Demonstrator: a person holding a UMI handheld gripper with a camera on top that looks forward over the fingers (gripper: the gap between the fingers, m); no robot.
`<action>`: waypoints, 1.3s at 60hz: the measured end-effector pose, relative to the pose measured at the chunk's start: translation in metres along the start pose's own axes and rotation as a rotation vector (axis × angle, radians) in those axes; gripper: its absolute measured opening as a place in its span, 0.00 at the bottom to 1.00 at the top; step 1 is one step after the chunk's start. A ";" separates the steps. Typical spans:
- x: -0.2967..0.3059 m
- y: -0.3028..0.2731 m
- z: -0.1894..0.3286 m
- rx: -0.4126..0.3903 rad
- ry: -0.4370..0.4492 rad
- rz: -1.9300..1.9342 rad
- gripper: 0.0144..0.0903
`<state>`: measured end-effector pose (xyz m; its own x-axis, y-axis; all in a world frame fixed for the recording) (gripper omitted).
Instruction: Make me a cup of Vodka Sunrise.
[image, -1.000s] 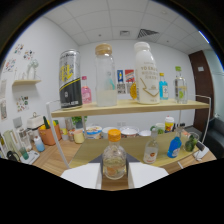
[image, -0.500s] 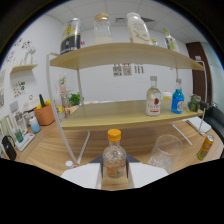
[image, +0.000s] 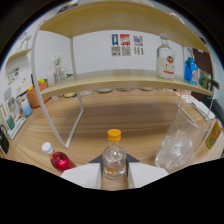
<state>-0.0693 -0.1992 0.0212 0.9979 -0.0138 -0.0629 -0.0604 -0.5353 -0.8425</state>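
My gripper (image: 114, 173) is shut on a small clear bottle with an orange cap (image: 114, 156), held upright between the two white fingers (image: 82, 175). Just ahead and to the right of the fingers a clear glass with ice (image: 177, 144) stands on the wooden table (image: 125, 120). Close to the left finger is a small bottle of red liquid with a white cap (image: 58, 160). The lower parts of the held bottle and the fingers are hidden.
A white-framed wooden shelf rack (image: 120, 80) rises beyond, with one leg (image: 75, 120) ahead to the left. It carries a clear labelled bottle (image: 165, 61) and a blue bottle (image: 190, 70). An orange cup (image: 34, 96) and small items stand far left; a yellow item (image: 215, 135) sits beyond the glass.
The gripper has dropped and moved closer to the table with the orange-capped bottle still in it. The iced glass and the red bottle have come into near view.
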 end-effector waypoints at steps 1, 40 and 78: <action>0.000 0.001 0.000 -0.005 -0.002 -0.001 0.28; -0.005 -0.043 -0.094 0.040 -0.131 -0.039 0.94; 0.135 -0.162 -0.201 0.205 -0.005 0.002 0.93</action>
<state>0.0794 -0.2840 0.2569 0.9977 -0.0105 -0.0668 -0.0662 -0.3521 -0.9336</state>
